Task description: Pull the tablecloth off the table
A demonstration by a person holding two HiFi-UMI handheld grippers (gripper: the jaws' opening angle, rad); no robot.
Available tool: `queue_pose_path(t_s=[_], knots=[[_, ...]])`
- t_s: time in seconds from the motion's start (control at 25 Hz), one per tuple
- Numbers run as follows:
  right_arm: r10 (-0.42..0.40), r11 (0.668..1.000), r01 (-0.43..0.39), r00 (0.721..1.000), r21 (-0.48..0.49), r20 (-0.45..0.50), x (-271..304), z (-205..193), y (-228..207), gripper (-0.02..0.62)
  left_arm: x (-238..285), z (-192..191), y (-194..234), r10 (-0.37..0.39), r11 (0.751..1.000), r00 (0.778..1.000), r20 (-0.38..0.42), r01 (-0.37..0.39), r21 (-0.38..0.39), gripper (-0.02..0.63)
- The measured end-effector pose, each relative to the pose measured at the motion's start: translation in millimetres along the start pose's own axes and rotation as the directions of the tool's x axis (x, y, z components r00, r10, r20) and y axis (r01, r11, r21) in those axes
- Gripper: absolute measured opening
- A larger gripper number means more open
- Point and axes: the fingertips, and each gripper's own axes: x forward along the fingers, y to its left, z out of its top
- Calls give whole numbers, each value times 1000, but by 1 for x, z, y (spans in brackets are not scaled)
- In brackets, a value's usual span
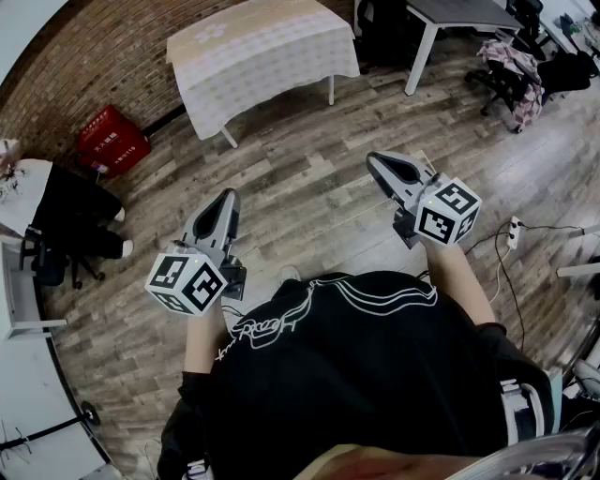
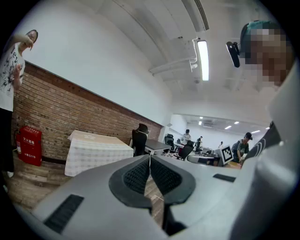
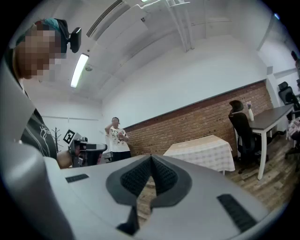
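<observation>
A table draped in a pale checked tablecloth (image 1: pixel 258 58) stands at the far side of the room by the brick wall; the same tablecloth (image 2: pixel 96 152) shows at left in the left gripper view and the tablecloth (image 3: pixel 204 152) at right of centre in the right gripper view. My left gripper (image 1: pixel 230 195) is held low at the left, well short of the table, shut and empty. My right gripper (image 1: pixel 373 159) is at the right, also shut with nothing in it. Both point toward the table over bare wooden floor.
A red box (image 1: pixel 112 139) sits by the brick wall left of the table. A person in dark trousers (image 1: pixel 80 216) stands at far left. A grey desk (image 1: pixel 459 19) and office chair with clothes (image 1: pixel 511 70) are at back right; a cable (image 1: pixel 511 234) lies on the floor.
</observation>
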Motion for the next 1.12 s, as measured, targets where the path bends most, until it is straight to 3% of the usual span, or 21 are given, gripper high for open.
queue_pose_path(t_s=[0.48,0.72,1.12], knots=[[-37,999,36,999,10,24,-9,6,-19,-3,19,1,-7,-18,999,1000,-12,19,27,8],[-26,999,27,999,-39,28,-14,17,-25,-3,29,10,-6,-21,999,1000,3,21,38,8],[-29,1000,29,1000,5,7,16,4,-57,-3,54,-1,36,13,1000,1000,-15,-13,-16,9]])
